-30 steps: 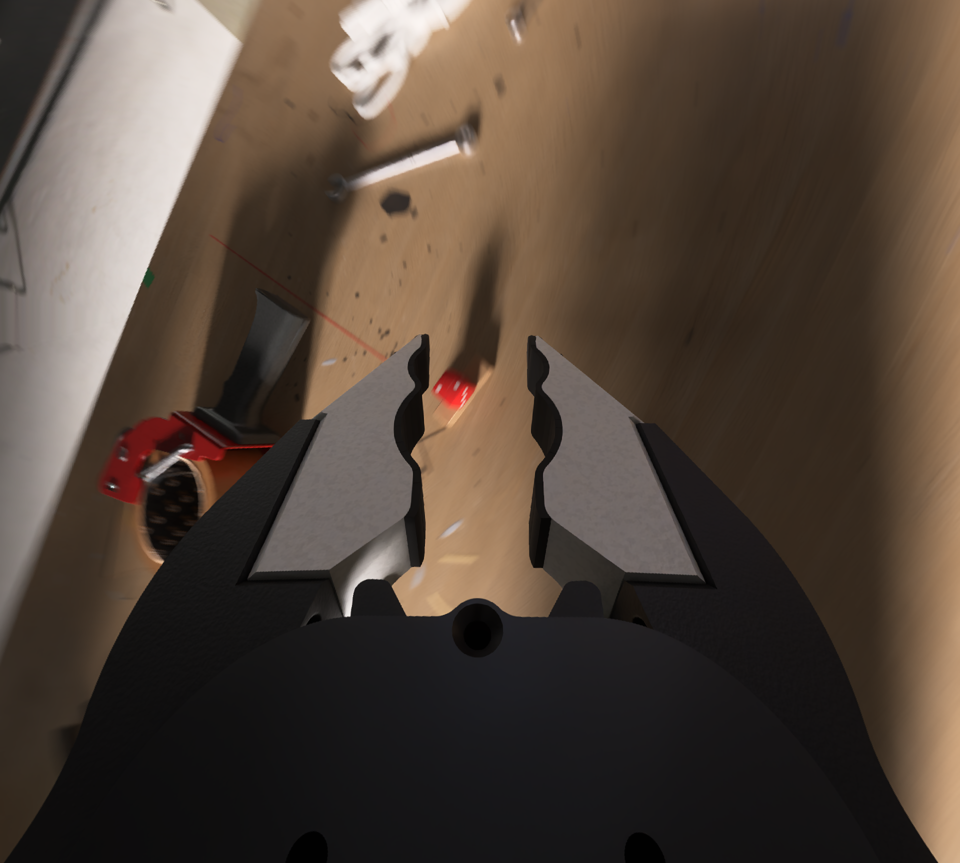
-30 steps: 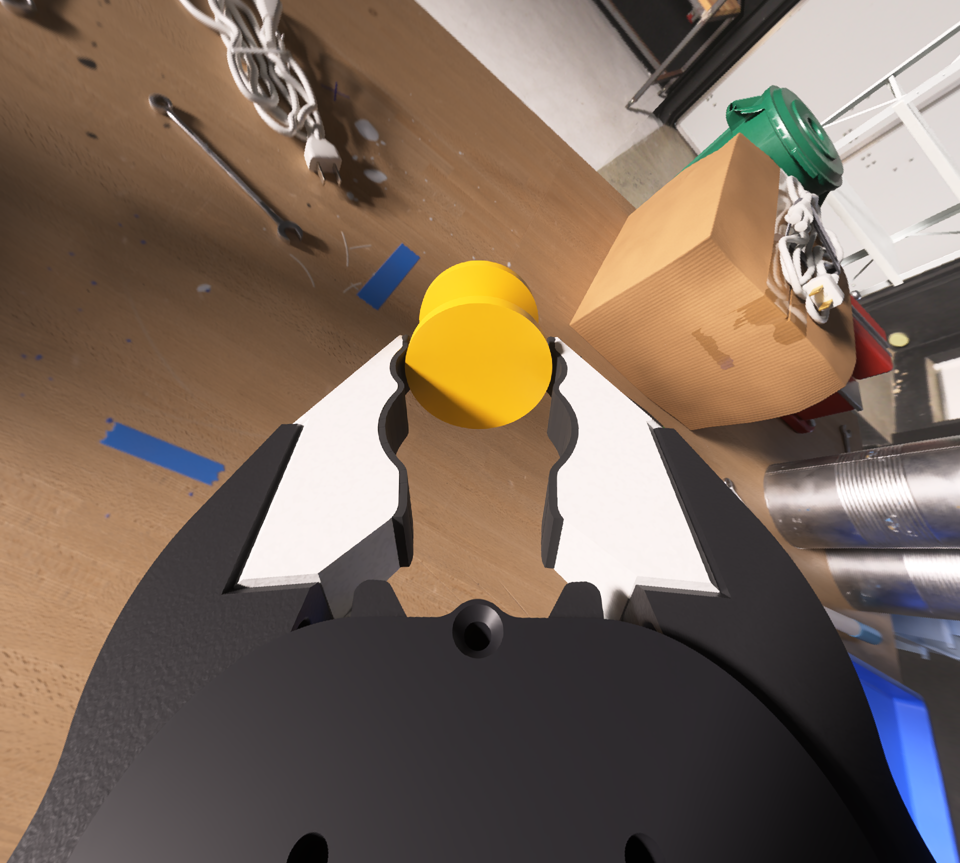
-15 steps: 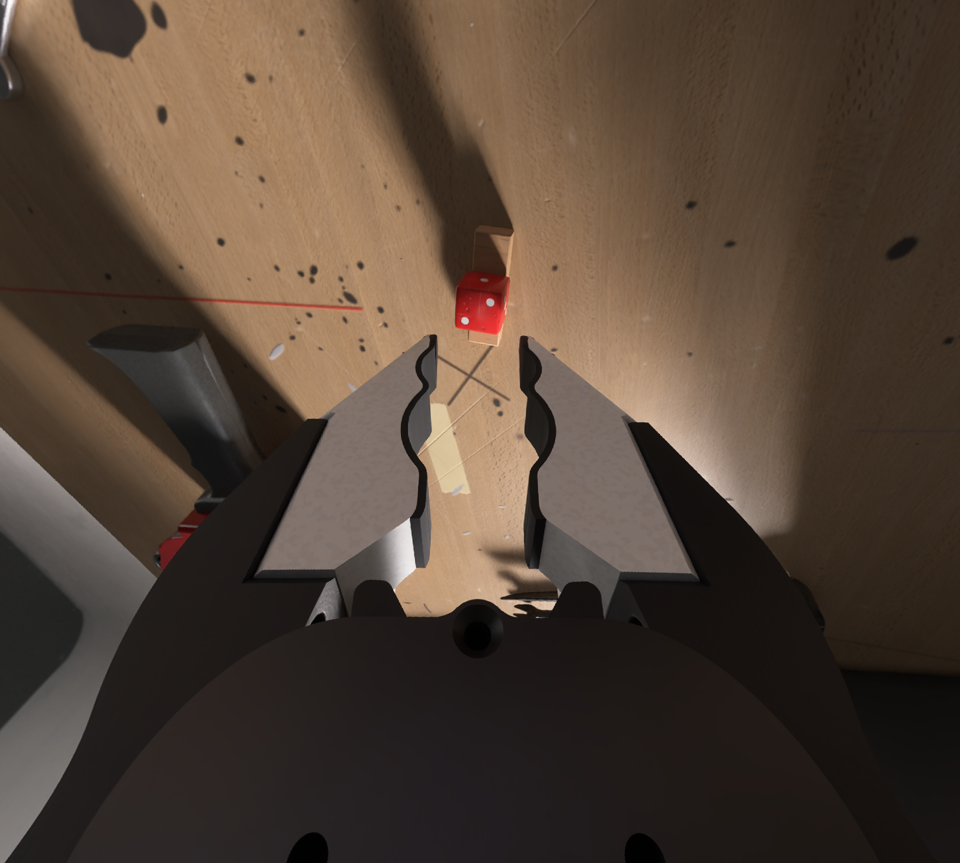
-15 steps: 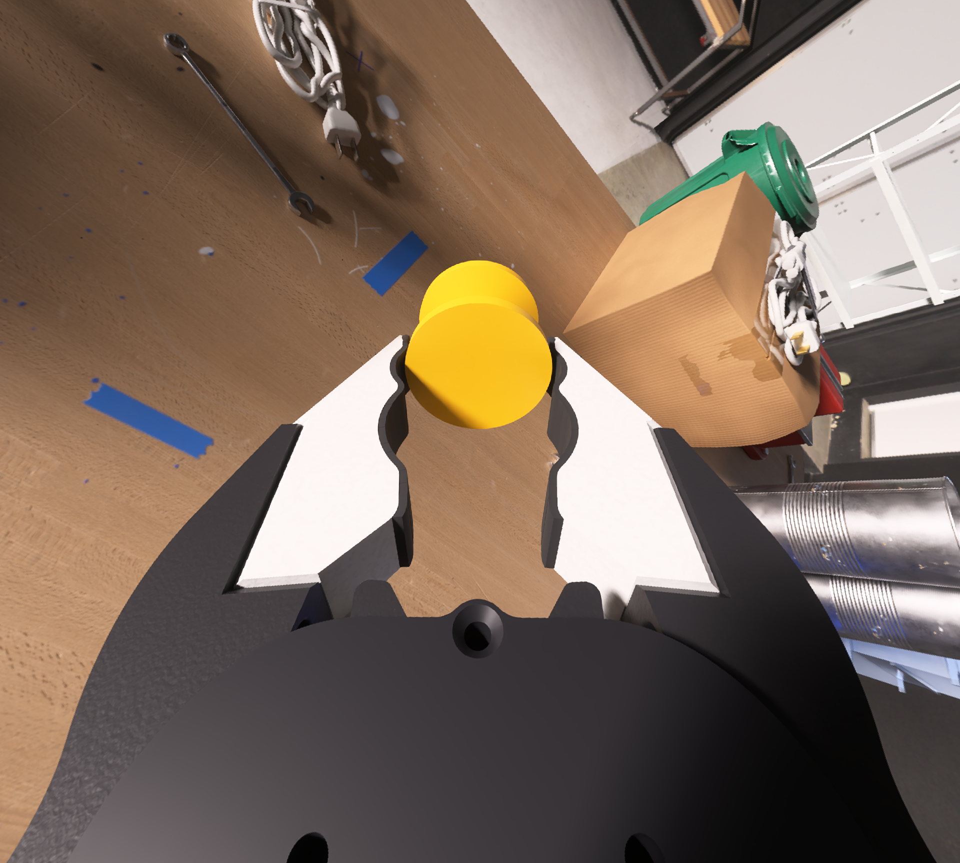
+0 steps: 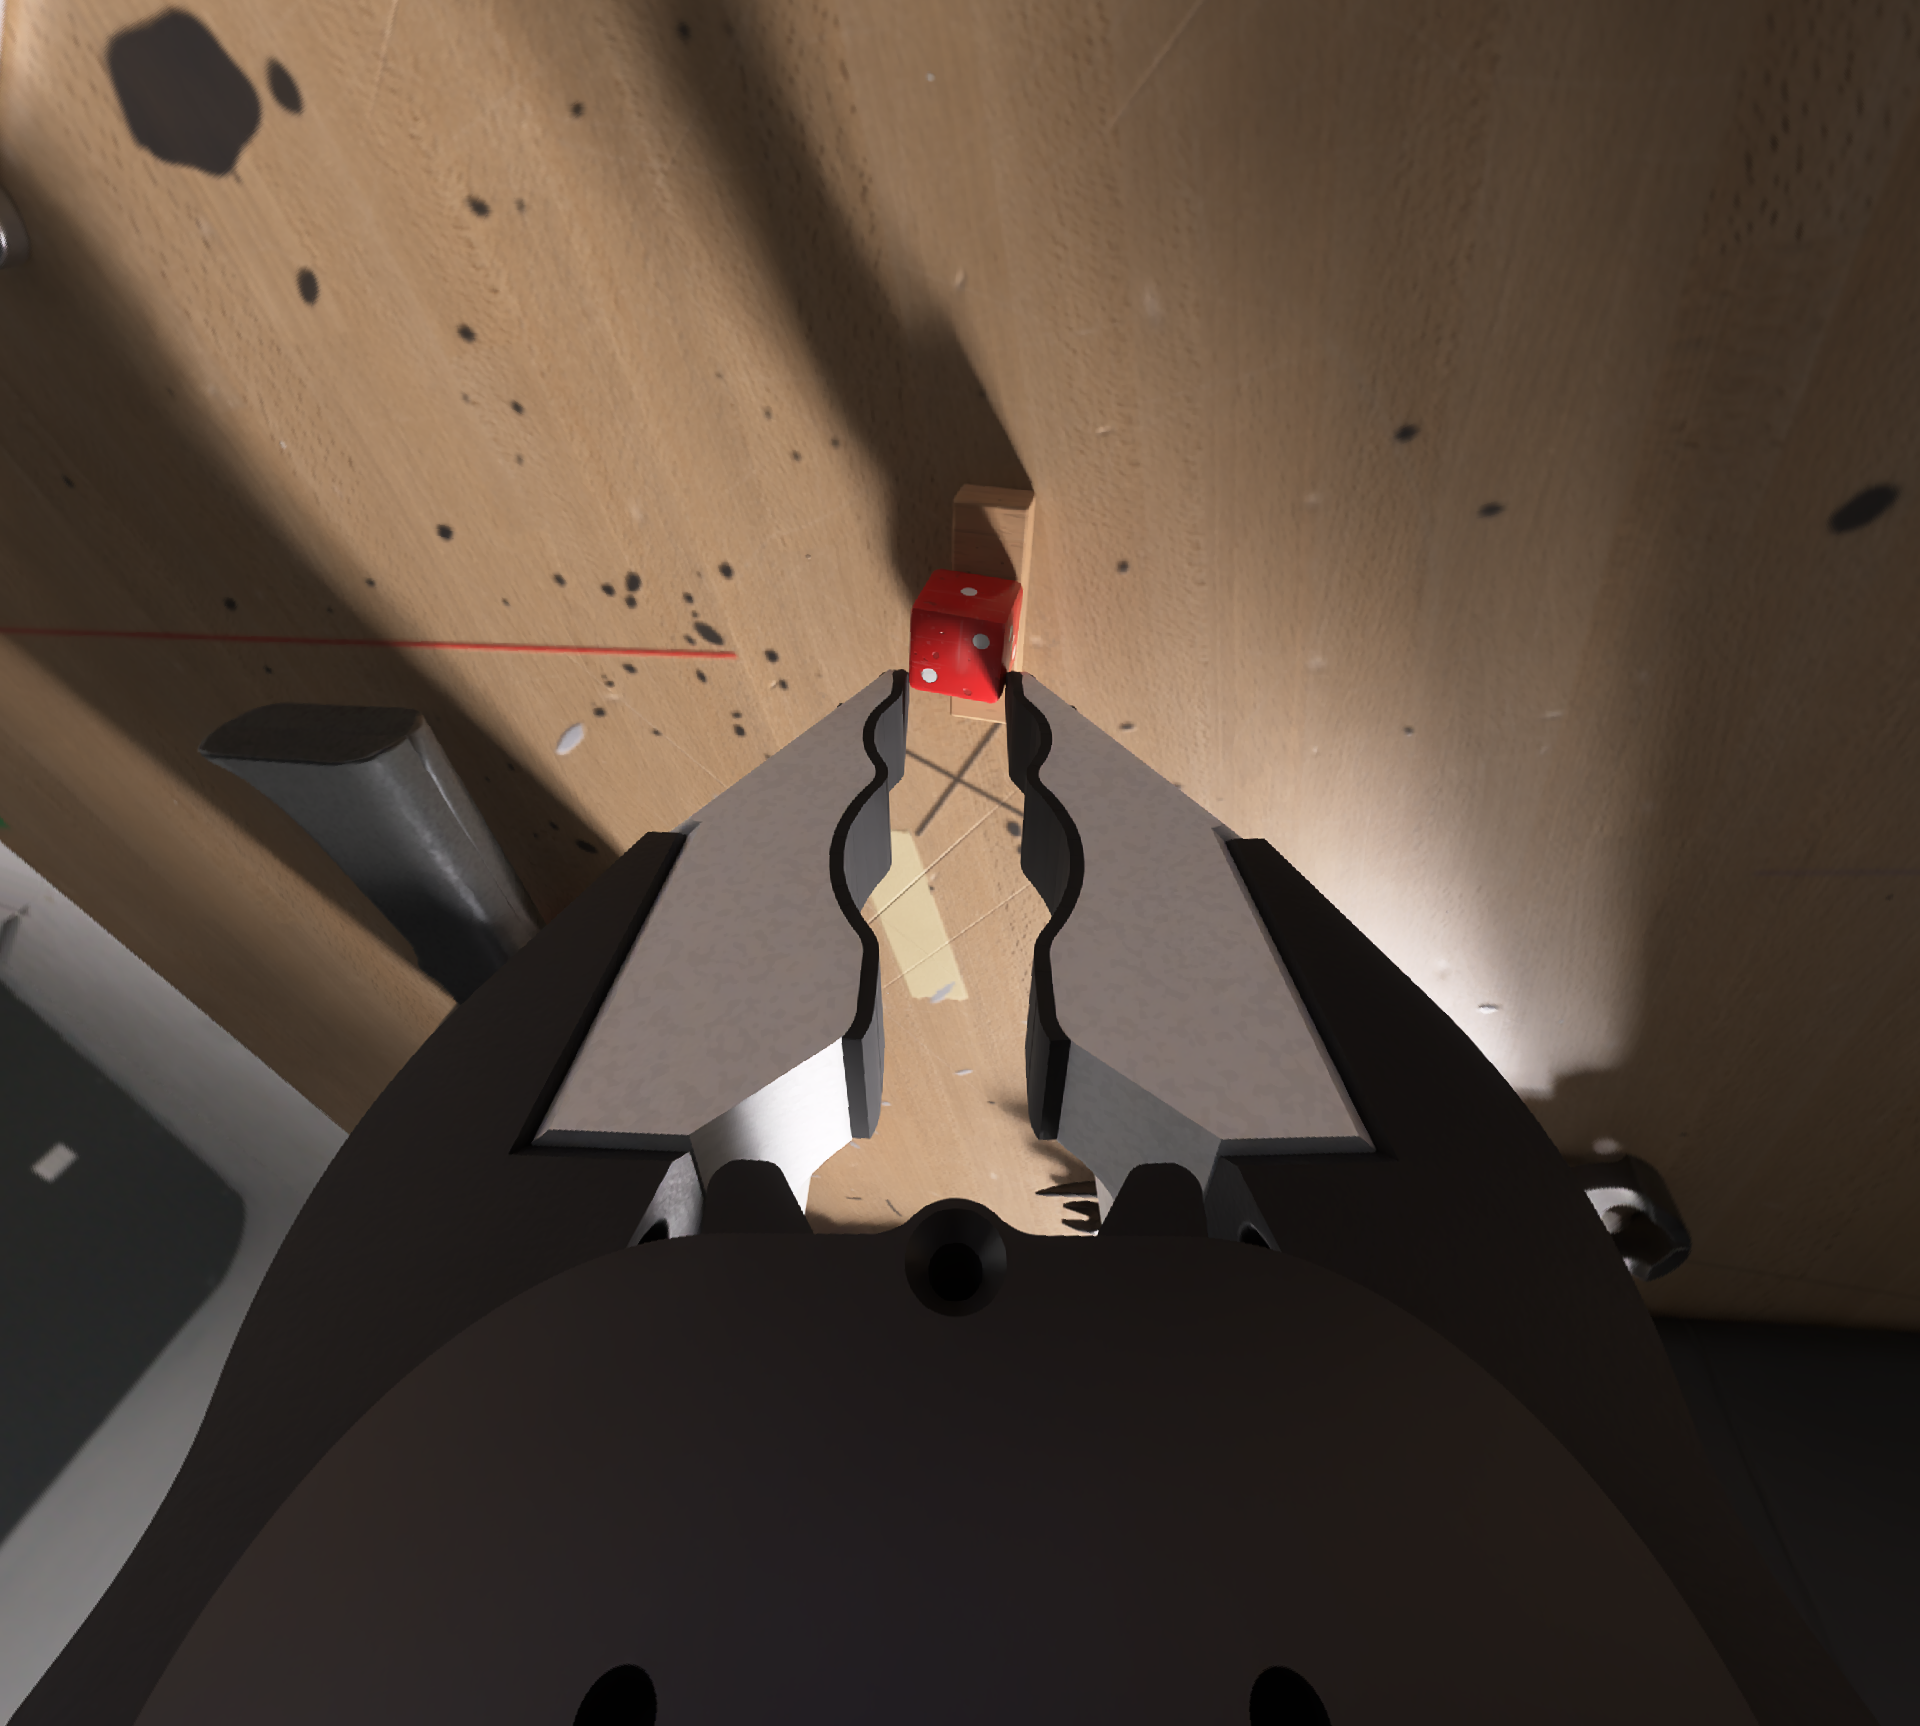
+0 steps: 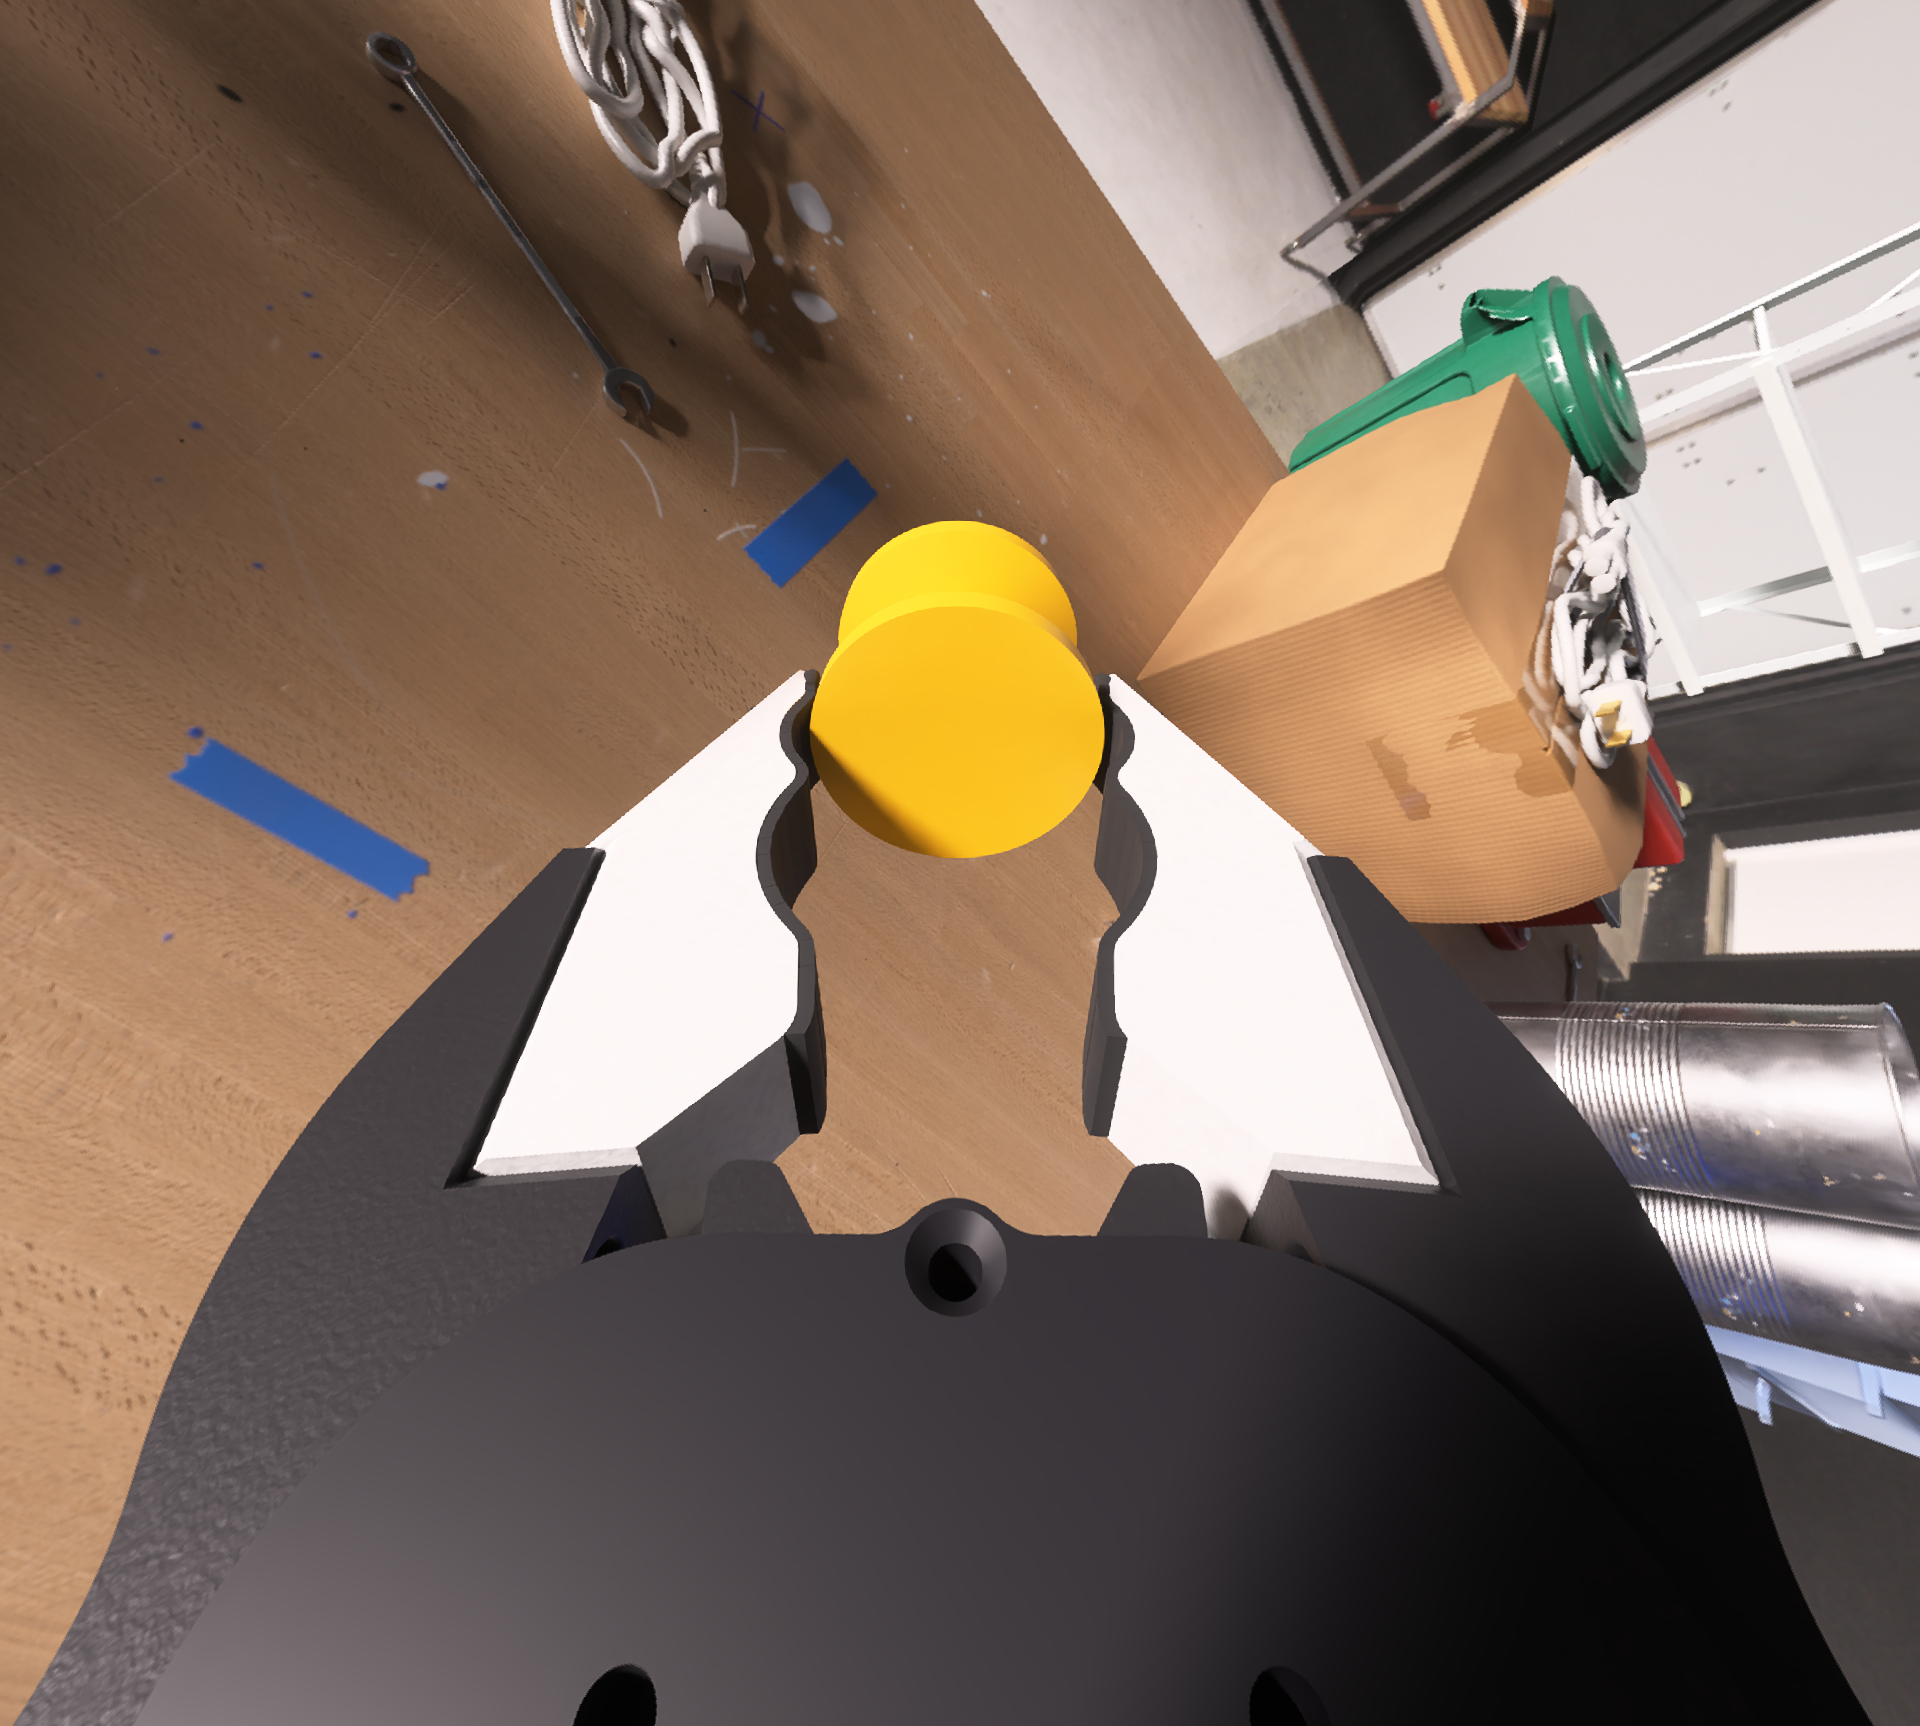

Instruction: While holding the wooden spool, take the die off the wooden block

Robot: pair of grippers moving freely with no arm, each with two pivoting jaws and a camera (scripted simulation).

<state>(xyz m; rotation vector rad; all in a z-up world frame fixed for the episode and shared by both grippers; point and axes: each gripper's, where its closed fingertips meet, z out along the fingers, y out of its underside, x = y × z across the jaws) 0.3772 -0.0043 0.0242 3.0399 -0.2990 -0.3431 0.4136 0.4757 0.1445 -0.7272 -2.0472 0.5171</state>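
Note:
A red die (image 5: pixel 961 637) with white pips sits tilted on the near end of a small wooden block (image 5: pixel 992 528) lying on the wooden bench. My left gripper (image 5: pixel 954 689) has its fingertips pressed against the die's two near sides, just above the block. In the right wrist view my right gripper (image 6: pixel 958 689) is shut on a yellow spool (image 6: pixel 956 710), one flange facing the camera, held above the bench. Neither view shows the other gripper.
A grey tool handle (image 5: pixel 384 824) lies left of the left gripper near the bench edge, and a bolt (image 5: pixel 1636 1224) to the right. Around the right gripper are a cardboard box (image 6: pixel 1382 720), metal pipes (image 6: pixel 1714 1136), a white cable (image 6: pixel 623 14), a spanner (image 6: pixel 499 222) and blue tape strips (image 6: pixel 301 819).
My left gripper swung over the bench, moved forward to the die and narrowed its jaws onto it; the die now sits tilted. The right gripper keeps the spool and has drifted slightly.

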